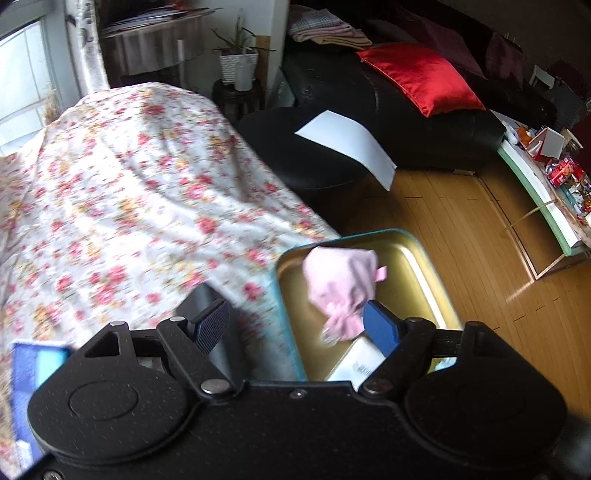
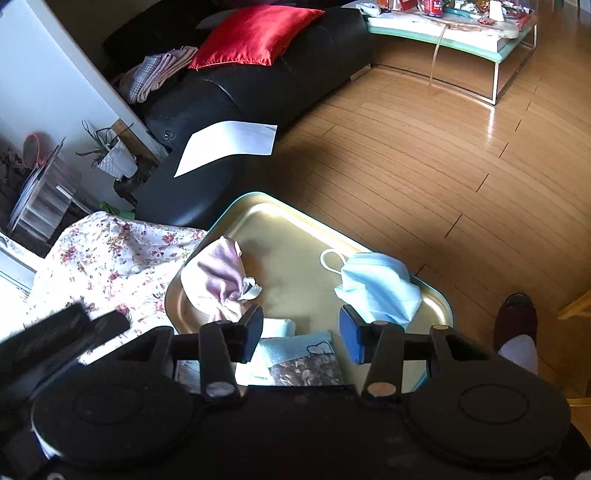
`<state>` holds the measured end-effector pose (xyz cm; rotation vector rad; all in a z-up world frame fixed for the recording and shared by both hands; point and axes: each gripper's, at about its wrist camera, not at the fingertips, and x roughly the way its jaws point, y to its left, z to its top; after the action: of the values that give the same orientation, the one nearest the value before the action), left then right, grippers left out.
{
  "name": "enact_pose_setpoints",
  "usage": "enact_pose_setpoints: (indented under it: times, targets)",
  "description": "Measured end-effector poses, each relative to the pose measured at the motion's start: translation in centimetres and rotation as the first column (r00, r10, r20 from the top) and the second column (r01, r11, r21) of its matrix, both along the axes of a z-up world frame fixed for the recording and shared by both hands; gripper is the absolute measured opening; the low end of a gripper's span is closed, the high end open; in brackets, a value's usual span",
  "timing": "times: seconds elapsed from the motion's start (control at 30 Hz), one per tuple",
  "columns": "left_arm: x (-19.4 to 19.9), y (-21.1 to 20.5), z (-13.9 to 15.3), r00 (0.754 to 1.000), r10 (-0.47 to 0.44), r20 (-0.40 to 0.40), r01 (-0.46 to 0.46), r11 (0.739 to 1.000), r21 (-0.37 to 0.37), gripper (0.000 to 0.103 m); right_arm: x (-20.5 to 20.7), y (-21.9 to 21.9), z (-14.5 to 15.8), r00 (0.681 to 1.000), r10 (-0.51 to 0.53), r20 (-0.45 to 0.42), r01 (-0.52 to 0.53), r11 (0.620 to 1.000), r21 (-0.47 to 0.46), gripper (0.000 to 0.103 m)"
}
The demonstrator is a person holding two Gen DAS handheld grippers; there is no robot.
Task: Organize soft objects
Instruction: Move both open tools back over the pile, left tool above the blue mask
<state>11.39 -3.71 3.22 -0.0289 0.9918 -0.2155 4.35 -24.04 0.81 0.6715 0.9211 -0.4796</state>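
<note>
A gold tin tray [image 1: 413, 266] [image 2: 295, 251] with a teal rim rests on the flowered cloth [image 1: 129, 192]. A pink drawstring pouch [image 1: 340, 288] [image 2: 218, 280] lies at the tray's left end. A light blue face mask [image 2: 380, 288] is crumpled at the right end. My left gripper [image 1: 295, 326] is open above the tray's left rim, its right pad beside the pouch and not pressing it. My right gripper [image 2: 303, 334] is open over a pale blue packet [image 2: 295, 347] in the tray's near part, with the pouch beyond its left finger and the mask beyond its right one.
A black sofa [image 2: 258, 85] holds a red cushion [image 2: 255, 33] and folded cloths [image 1: 328, 31]. A white sheet [image 2: 229, 144] lies on a black footstool. A low table [image 2: 461, 37] stands on the wooden floor. A person's slippered foot [image 2: 515, 317] is right of the tray.
</note>
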Motion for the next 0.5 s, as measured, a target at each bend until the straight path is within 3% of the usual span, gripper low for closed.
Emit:
enact_pose_setpoints:
  times: [0.27, 0.5]
  targets:
    - [-2.9, 8.3, 0.9, 0.992, 0.126, -0.007, -0.126, 0.990, 0.063, 0.076, -0.5, 0.4, -0.1, 1.000, 0.027, -0.007, -0.027, 0.999, -0.025, 0.046]
    - [-4.1, 16.3, 1.2, 0.962, 0.272, 0.023, -0.272, 0.948, 0.164, 0.076, -1.1, 0.5, -0.2, 0.999, 0.044, -0.015, -0.045, 0.999, -0.029, 0.046]
